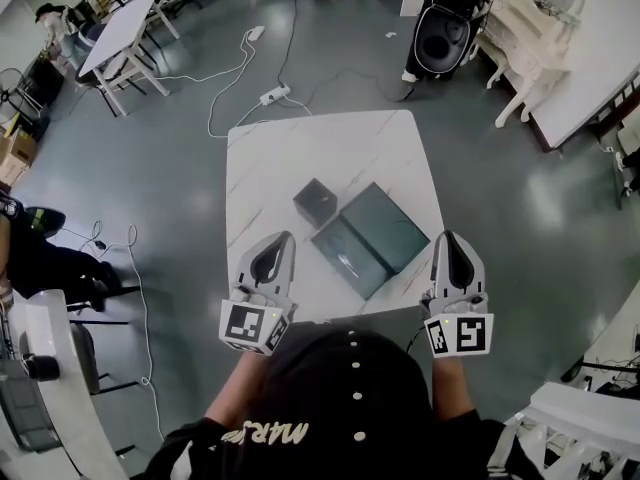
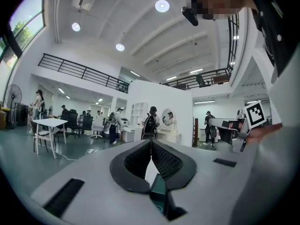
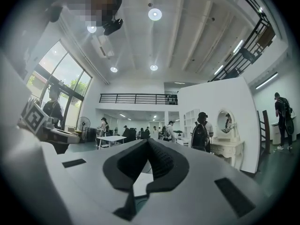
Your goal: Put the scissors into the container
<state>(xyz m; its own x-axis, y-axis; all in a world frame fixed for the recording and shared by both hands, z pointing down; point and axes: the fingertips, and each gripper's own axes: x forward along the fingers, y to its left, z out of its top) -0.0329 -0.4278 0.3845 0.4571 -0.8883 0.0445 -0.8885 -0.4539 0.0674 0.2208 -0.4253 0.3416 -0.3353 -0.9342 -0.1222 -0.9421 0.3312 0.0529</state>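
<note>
A dark green flat container (image 1: 385,226) lies open on the white marble table (image 1: 300,148), its second half (image 1: 345,258) beside it toward me. A faint pale shape shows in that nearer half; I cannot tell whether it is the scissors. A small black box (image 1: 318,201) stands just behind the container. My left gripper (image 1: 285,236) hovers at the table's near edge, left of the container, jaws shut and empty. My right gripper (image 1: 447,235) hangs at the table's near right corner, shut too. Both gripper views look level across the room, with the left gripper (image 2: 151,142) and the right gripper (image 3: 148,140) each shut on nothing.
A power strip with white cables (image 1: 273,94) lies on the grey floor beyond the table. A white desk (image 1: 120,28) stands at far left, a black bag (image 1: 445,28) and white furniture (image 1: 530,48) at far right. Several people stand in the distance.
</note>
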